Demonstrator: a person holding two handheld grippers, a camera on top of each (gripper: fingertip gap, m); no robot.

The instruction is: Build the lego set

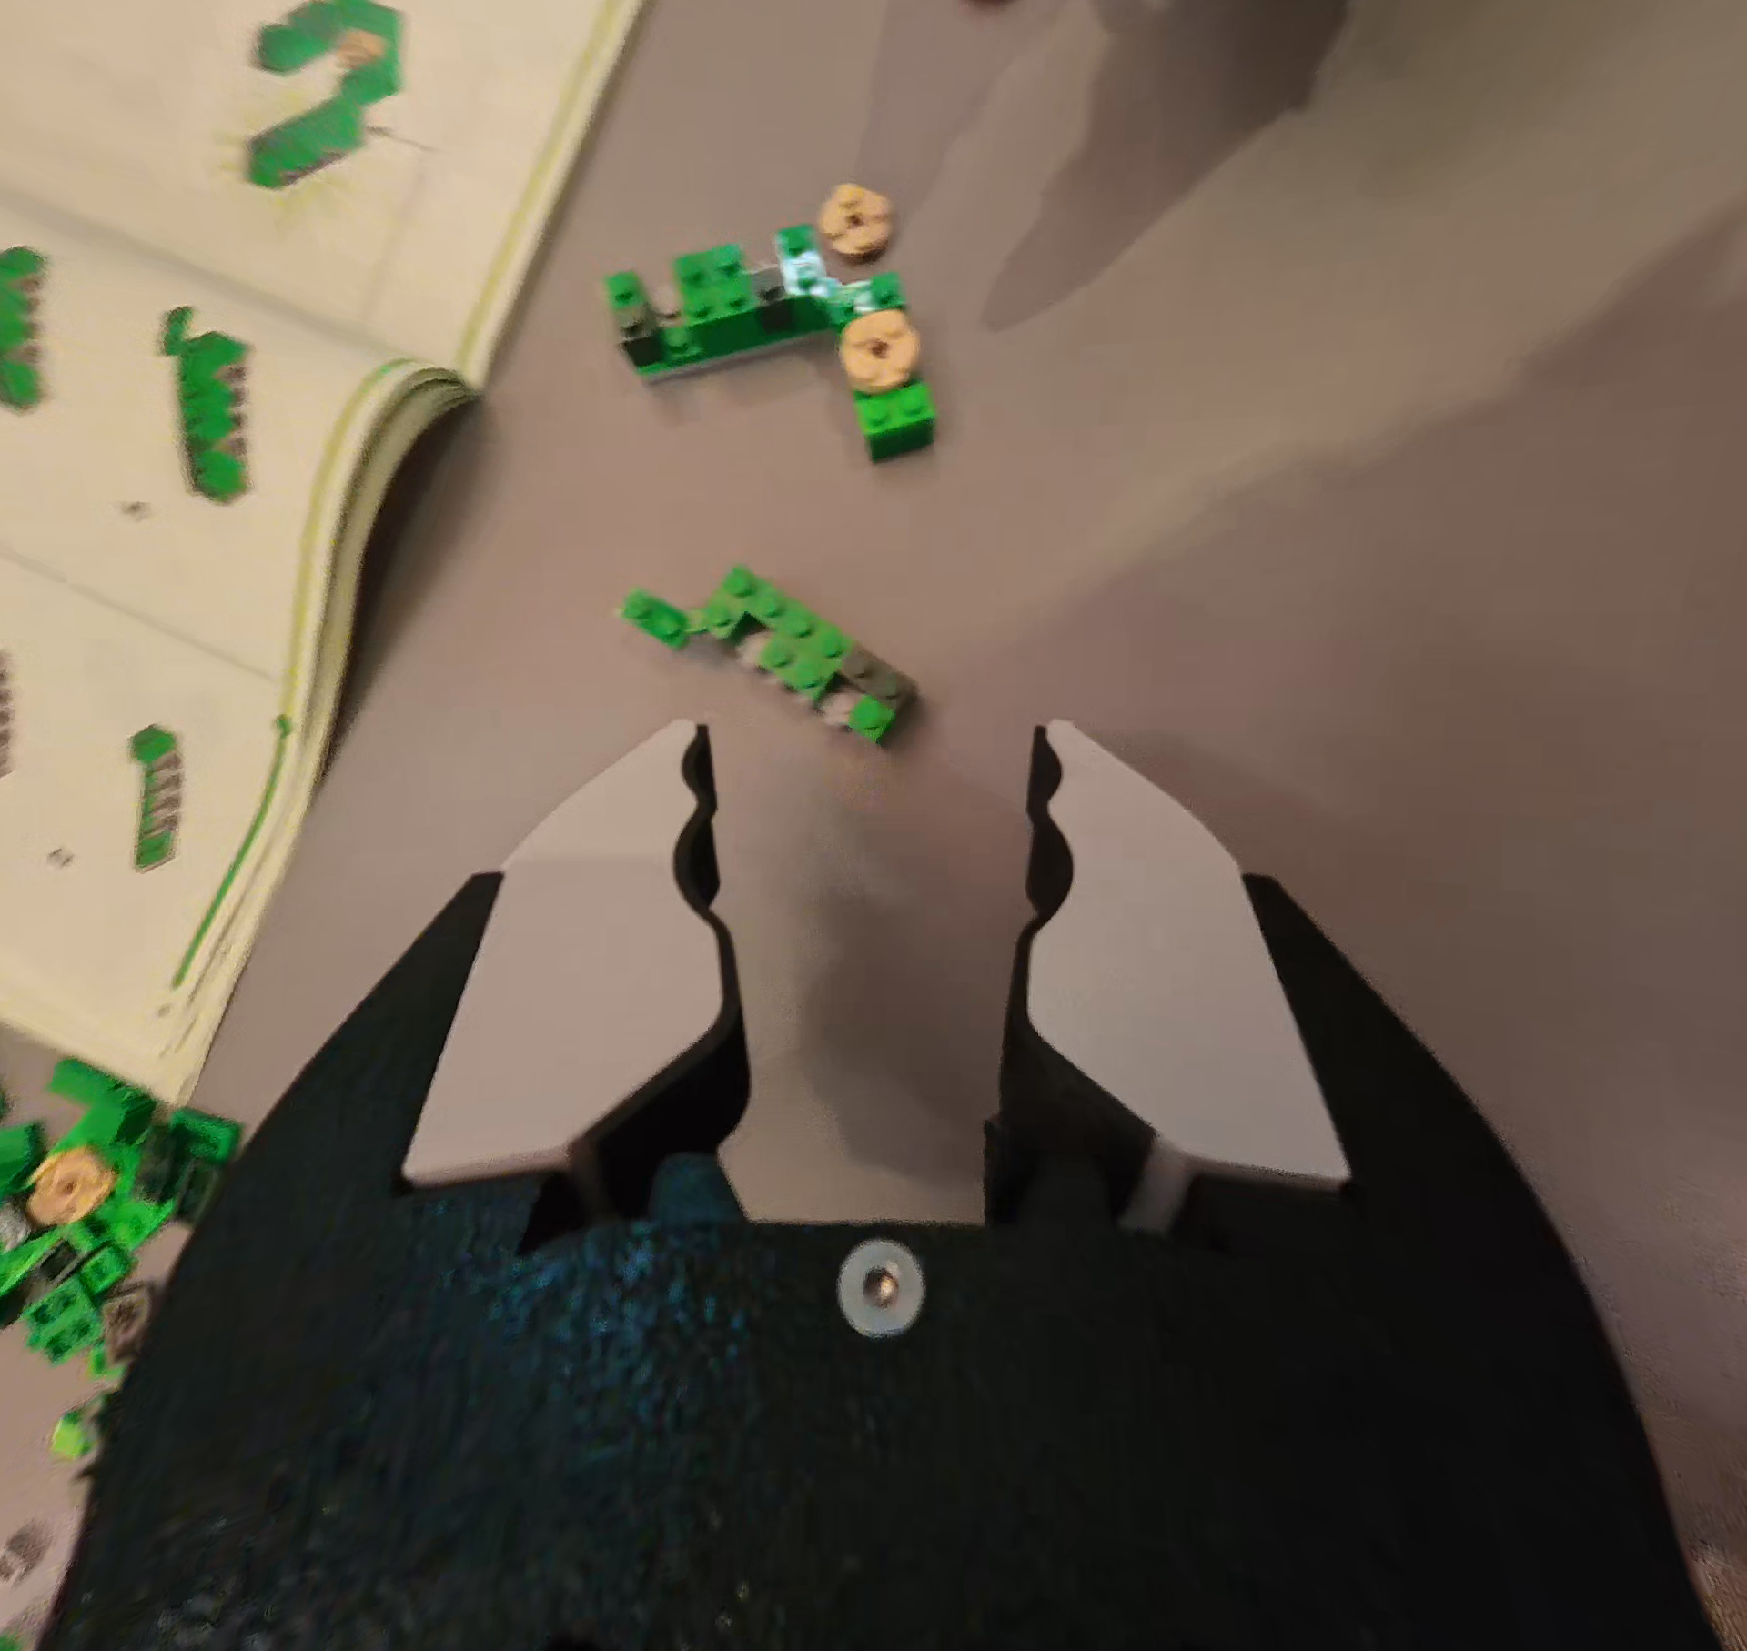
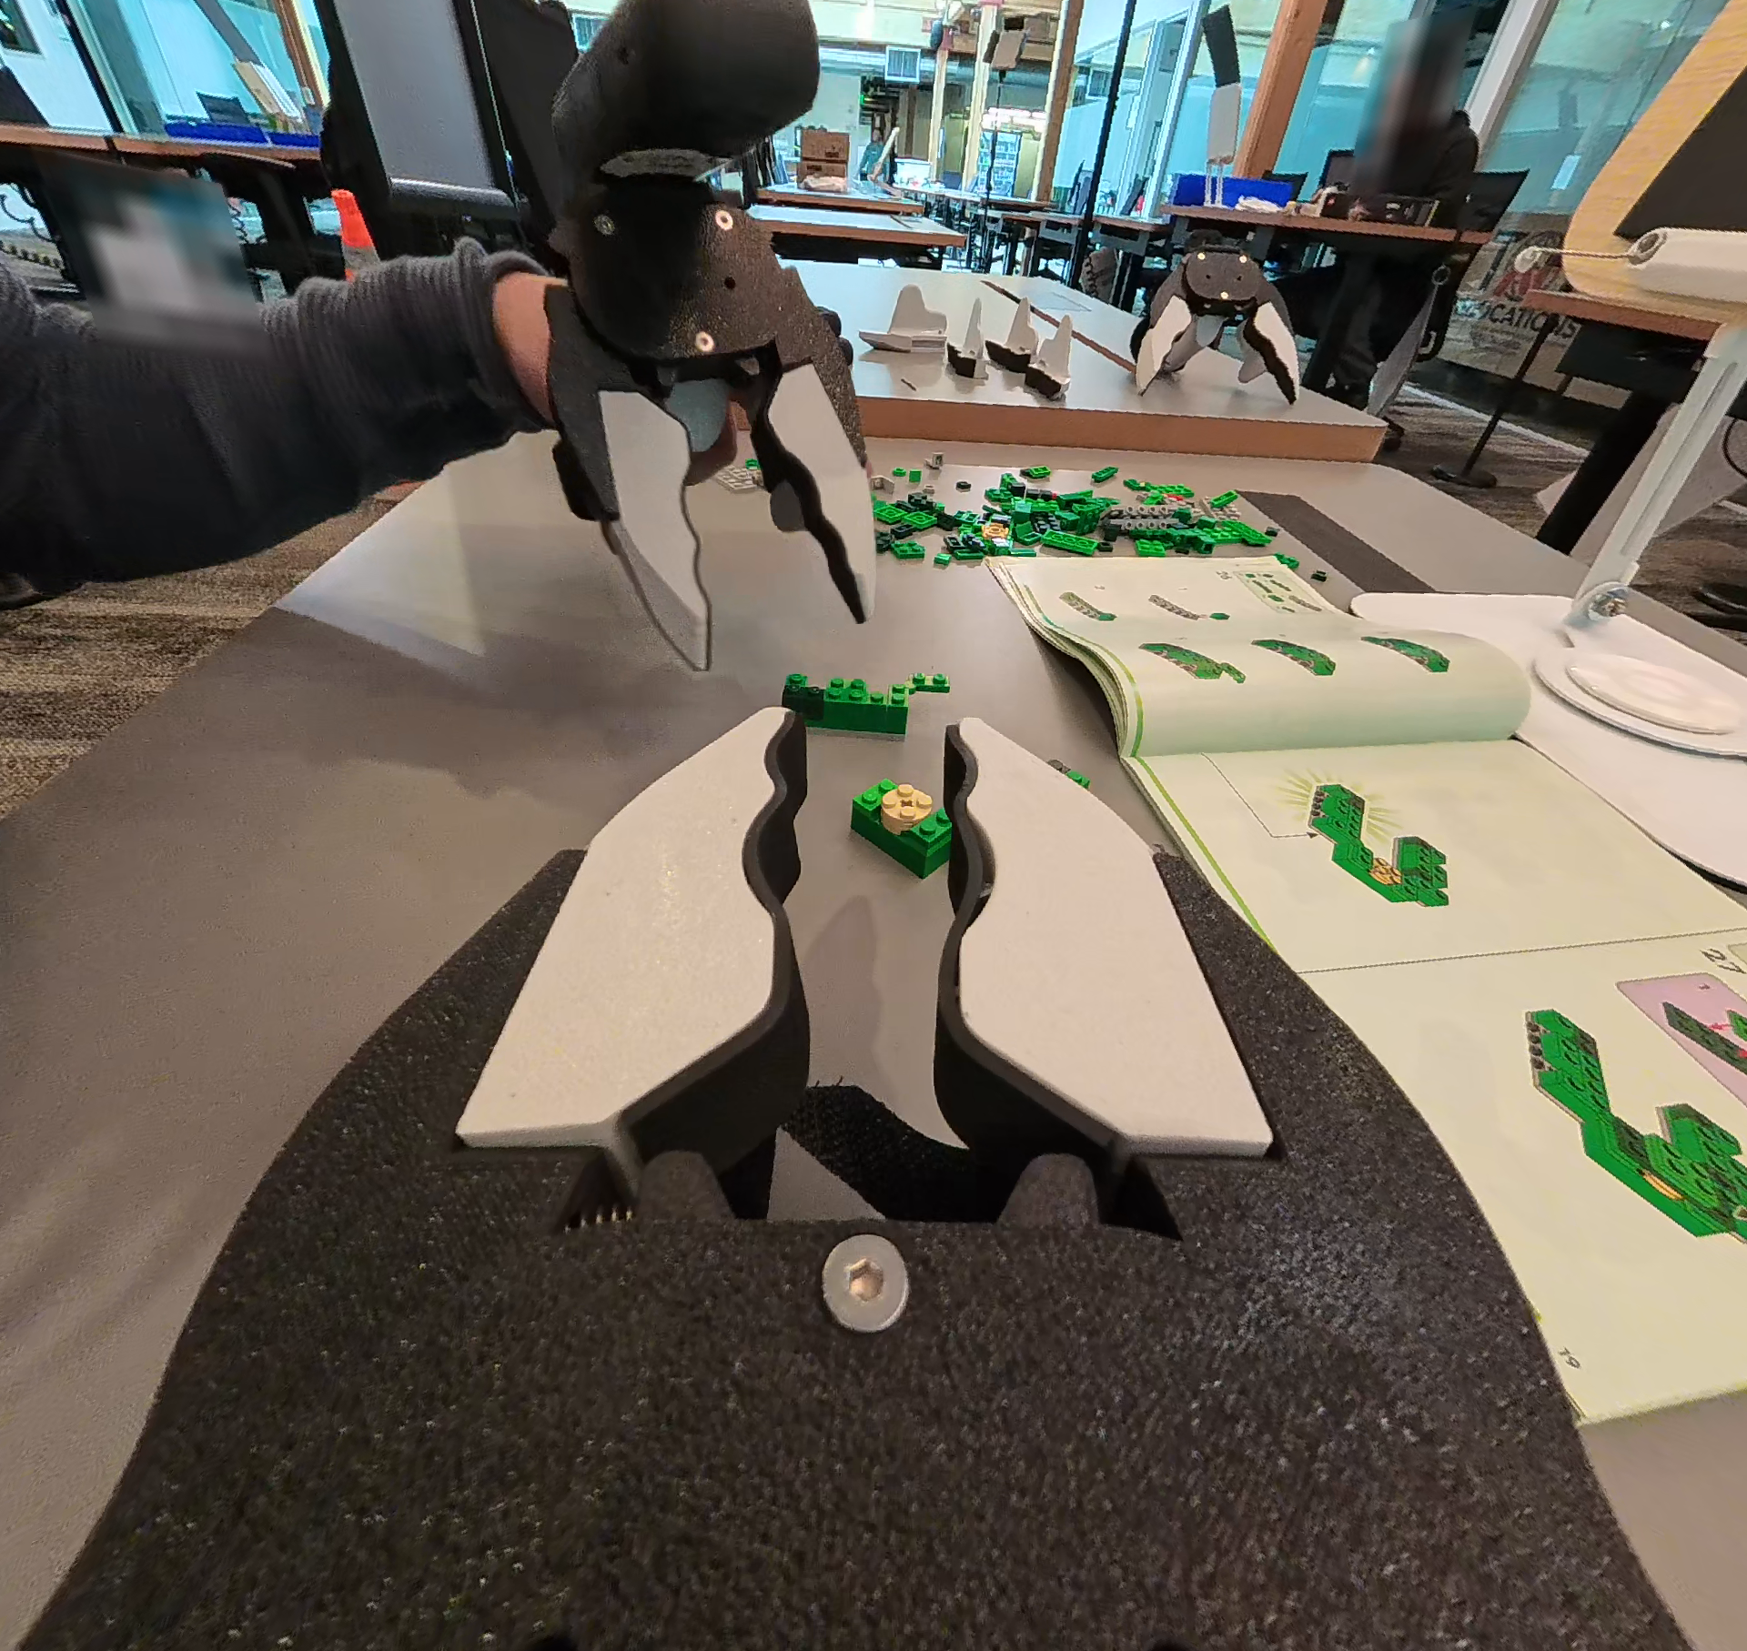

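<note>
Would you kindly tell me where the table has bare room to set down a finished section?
The grey table is bare left of the two green assemblies, under the left gripper. It is crowded at the far loose-brick pile, and the open instruction booklet fills the right side.

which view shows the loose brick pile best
The right wrist view: the loose brick pile lies whole and sharp behind the instruction booklet. The left wrist view catches only its blurred edge at the lower left.

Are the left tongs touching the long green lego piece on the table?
Apart. In the right wrist view the left tongs, open and empty, hang in the air above the long green lego piece, with bare table showing between them.
</note>
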